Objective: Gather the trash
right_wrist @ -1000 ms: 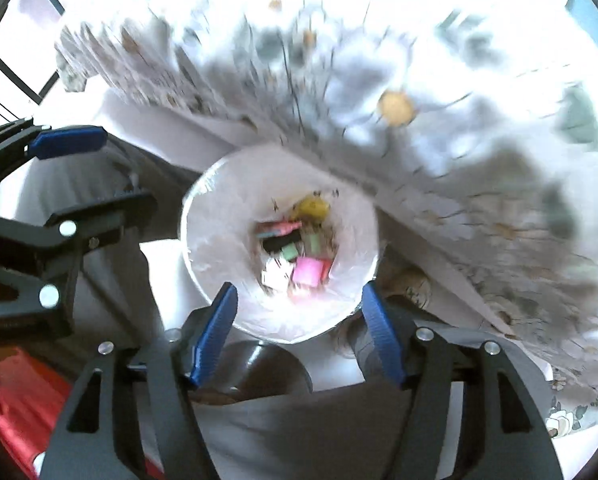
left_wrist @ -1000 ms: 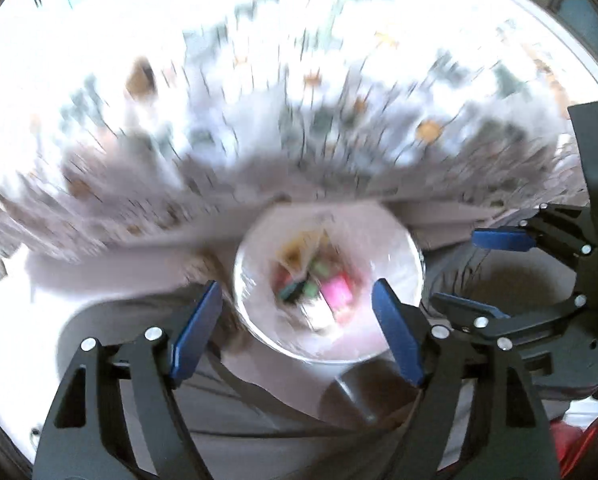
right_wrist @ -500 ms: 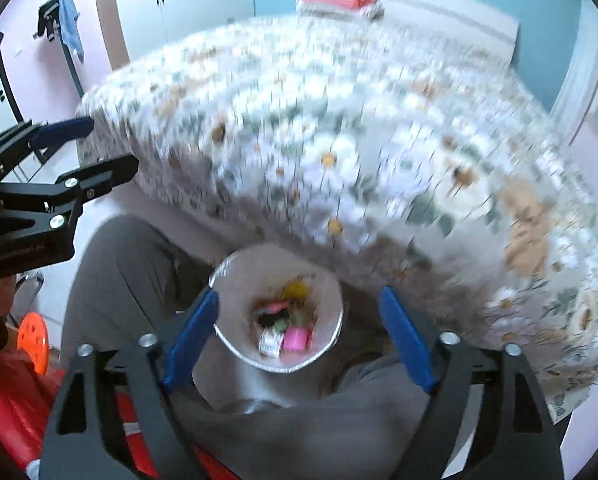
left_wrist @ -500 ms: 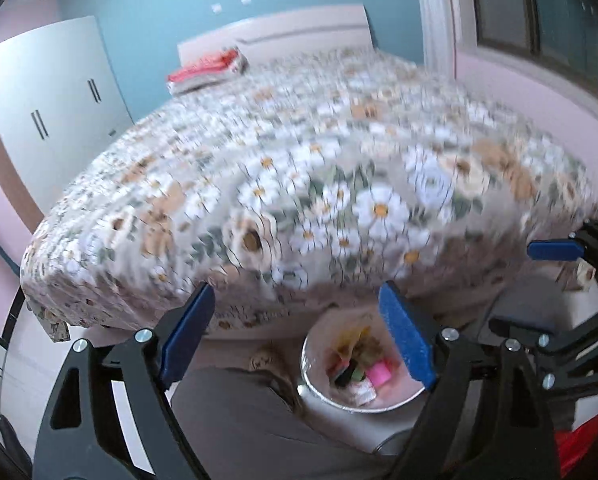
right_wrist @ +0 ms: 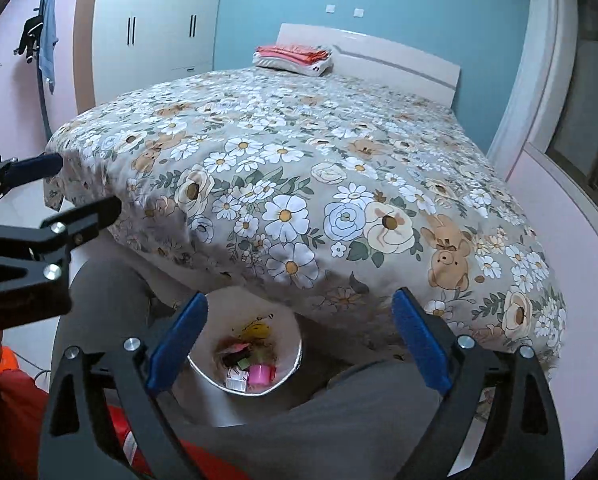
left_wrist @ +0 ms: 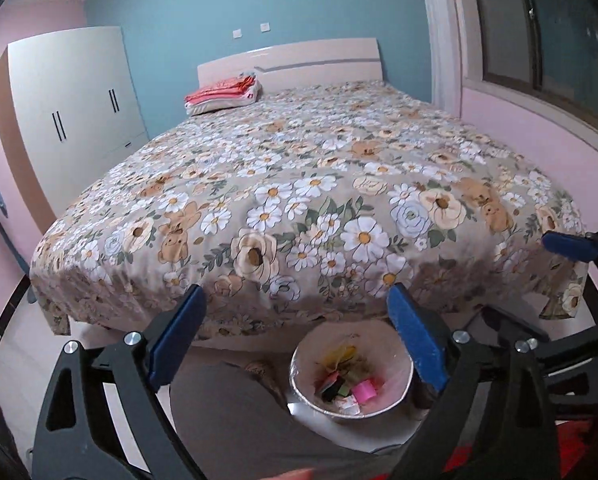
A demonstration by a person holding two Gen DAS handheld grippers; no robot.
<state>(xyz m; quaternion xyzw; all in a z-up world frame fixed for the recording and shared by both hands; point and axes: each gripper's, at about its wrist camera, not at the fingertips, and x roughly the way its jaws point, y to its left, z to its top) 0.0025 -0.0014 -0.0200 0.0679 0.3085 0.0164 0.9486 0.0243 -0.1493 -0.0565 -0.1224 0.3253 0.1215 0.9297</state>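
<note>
Both hand-held grippers spread wide and holding nothing, left hand-held gripper [left_wrist: 295, 336] and right hand-held gripper [right_wrist: 299, 334] above a lined trash bin [left_wrist: 395, 352] of colorful scraps, on the floor between the person's knees, at the foot of a floral-covered bed [left_wrist: 307, 184].

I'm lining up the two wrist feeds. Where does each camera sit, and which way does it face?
Left wrist: rides on the left gripper, facing the bed and the trash bin; its open jaws, a grey trouser leg and the right gripper show.
Right wrist: rides on the right gripper, facing the bed; its open jaws, the legs and the left gripper show.
Shared: bed, bin, folded bedding, wardrobe.
</note>
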